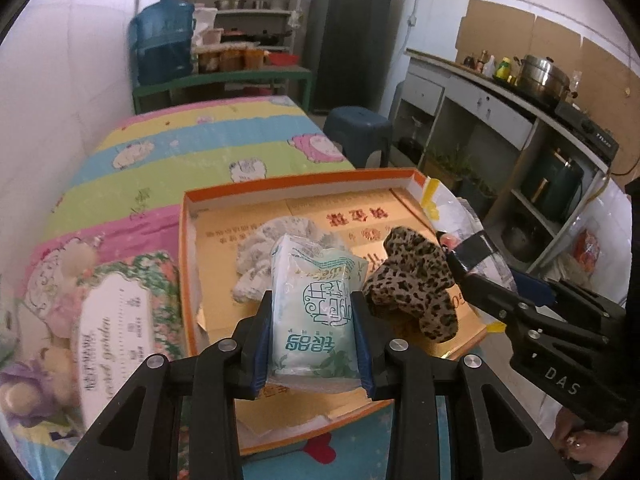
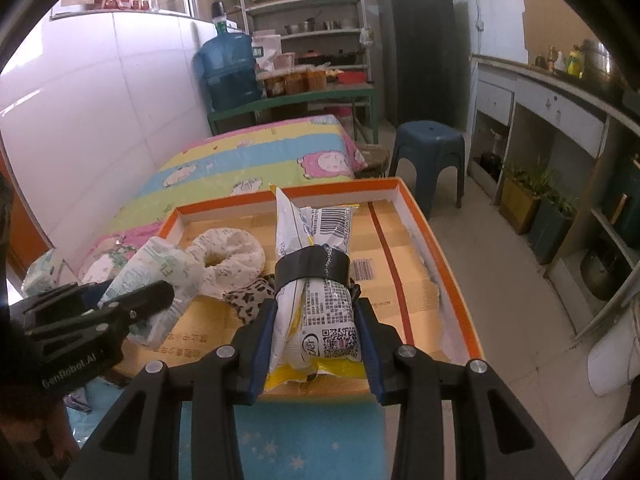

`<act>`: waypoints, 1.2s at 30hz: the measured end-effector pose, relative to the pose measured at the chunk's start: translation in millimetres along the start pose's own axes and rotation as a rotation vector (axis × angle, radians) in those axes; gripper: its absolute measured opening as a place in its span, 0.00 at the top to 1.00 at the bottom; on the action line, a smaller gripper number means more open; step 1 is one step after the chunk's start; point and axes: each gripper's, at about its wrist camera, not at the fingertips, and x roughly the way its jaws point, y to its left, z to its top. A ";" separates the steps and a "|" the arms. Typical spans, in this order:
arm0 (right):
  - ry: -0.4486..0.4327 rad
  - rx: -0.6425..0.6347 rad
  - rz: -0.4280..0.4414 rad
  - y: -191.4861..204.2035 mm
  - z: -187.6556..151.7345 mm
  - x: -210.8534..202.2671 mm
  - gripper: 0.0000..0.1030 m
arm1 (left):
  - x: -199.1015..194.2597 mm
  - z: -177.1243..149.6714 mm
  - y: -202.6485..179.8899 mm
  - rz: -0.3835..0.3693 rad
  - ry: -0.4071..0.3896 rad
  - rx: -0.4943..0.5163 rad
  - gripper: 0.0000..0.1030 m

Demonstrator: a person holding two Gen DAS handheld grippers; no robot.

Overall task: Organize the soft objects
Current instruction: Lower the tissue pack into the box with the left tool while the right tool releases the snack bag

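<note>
Placing step: left claw (image 1: 312, 344) pinching tissue pack (image 1: 314, 308), right claw (image 2: 316, 344) pinching pouch (image 2: 316, 280), both hovering over tray (image 2: 448, 264); next, lowering and releasing.

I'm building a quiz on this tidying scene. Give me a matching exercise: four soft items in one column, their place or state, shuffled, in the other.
Items:
1. tissue pack
2. rolled yellow-and-white packet
3. leopard-print cloth
4. white speckled scrunchie

States:
A. lying loose in the orange box, ring-shaped
B. clamped in the right gripper, banded with black tape
C. clamped in the left gripper
D. lying in the box, dark-spotted

Pairs: 1-C, 2-B, 3-D, 4-A
</note>
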 end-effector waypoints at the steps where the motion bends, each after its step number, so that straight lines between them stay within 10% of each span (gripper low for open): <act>1: 0.010 0.003 0.004 -0.9 -0.6 4.9 0.62 | 4.5 -0.6 -0.6 -0.001 0.009 -0.001 0.65; 18: 0.072 0.029 0.024 -6.6 -9.3 37.9 0.58 | 49.5 3.1 10.2 -0.064 0.155 -0.046 0.60; 23: 0.061 0.035 0.026 -8.3 -10.0 37.3 0.30 | 46.6 4.3 8.0 -0.110 0.145 -0.058 0.45; 36: 0.015 0.051 0.020 -6.9 -7.8 13.3 0.28 | 7.0 8.4 9.7 -0.127 0.065 -0.073 0.29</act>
